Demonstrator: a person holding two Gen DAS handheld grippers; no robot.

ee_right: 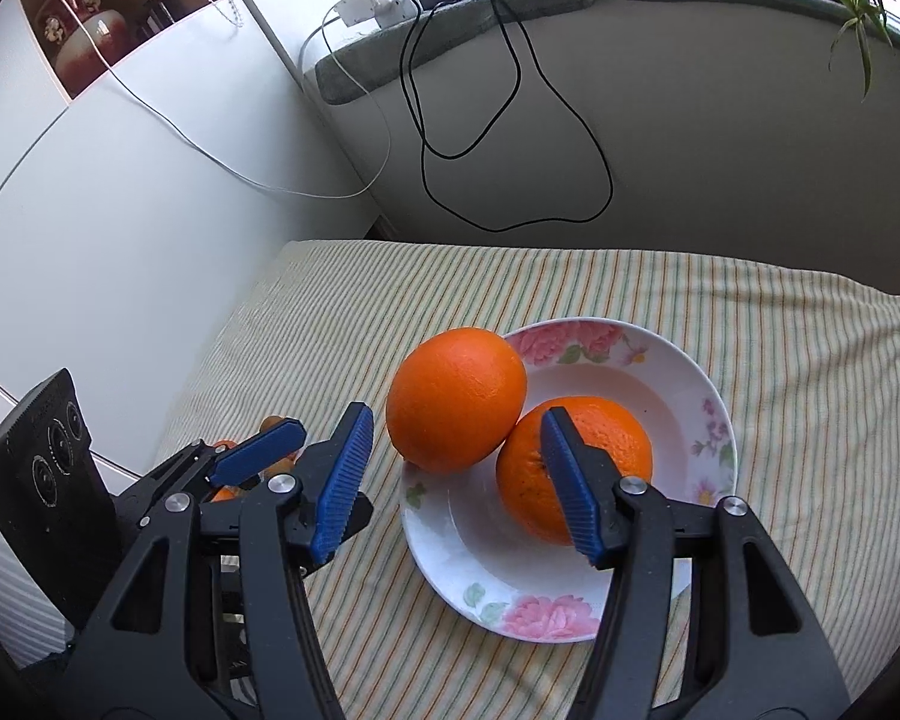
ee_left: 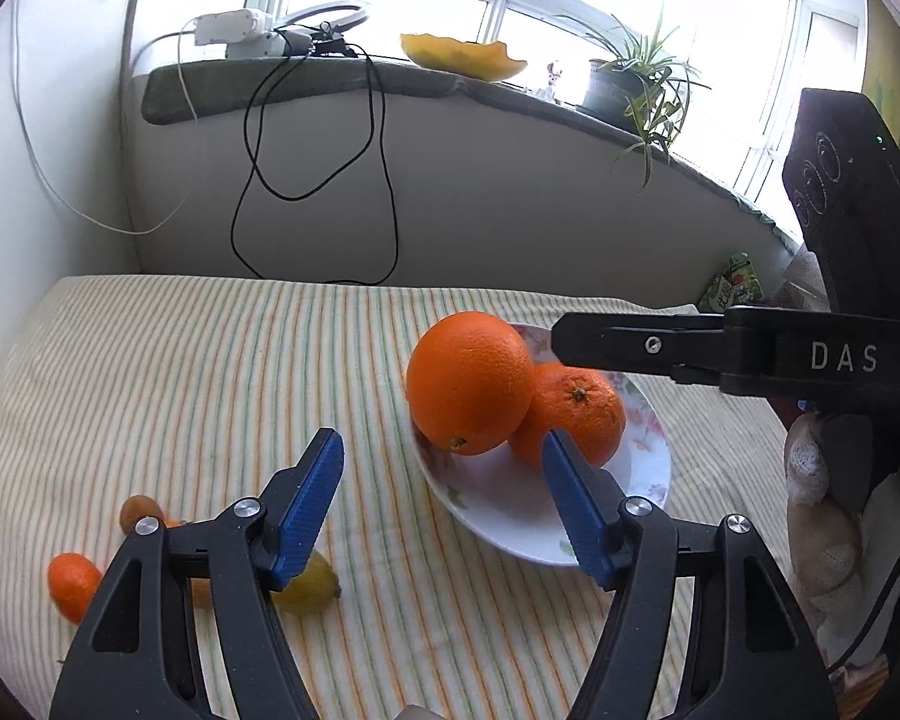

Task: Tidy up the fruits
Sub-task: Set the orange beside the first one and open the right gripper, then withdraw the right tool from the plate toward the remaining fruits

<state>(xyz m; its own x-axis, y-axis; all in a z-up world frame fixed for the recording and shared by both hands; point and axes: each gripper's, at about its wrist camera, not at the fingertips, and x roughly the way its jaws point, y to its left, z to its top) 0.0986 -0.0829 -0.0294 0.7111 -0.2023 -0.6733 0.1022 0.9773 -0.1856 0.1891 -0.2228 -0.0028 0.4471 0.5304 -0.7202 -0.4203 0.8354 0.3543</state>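
Two oranges lie in a flowered white plate [ee_right: 660, 372]. The big orange [ee_right: 456, 399] leans over the plate's left rim against the smaller orange [ee_right: 594, 450]. My right gripper [ee_right: 456, 414] hovers above them, open and holding nothing. In the left wrist view my left gripper [ee_left: 441, 438] is also open and empty, just short of the big orange [ee_left: 468, 381] and the plate [ee_left: 510, 516]. Left of that gripper, a small mandarin [ee_left: 72, 585], a brownish fruit [ee_left: 141, 510] and a yellow-green fruit [ee_left: 312, 591] lie on the cloth. The right gripper [ee_left: 570, 339] reaches in from the right over the second orange [ee_left: 576, 414].
A striped cloth [ee_left: 210, 372] covers the table, with a wall close behind and a white cabinet [ee_right: 120, 210] on the left. Black and white cables [ee_left: 384, 180] hang from the windowsill. A potted plant [ee_left: 624, 84] and a yellow bowl [ee_left: 462, 54] sit on the sill. A gloved hand [ee_left: 810, 468] holds the right gripper.
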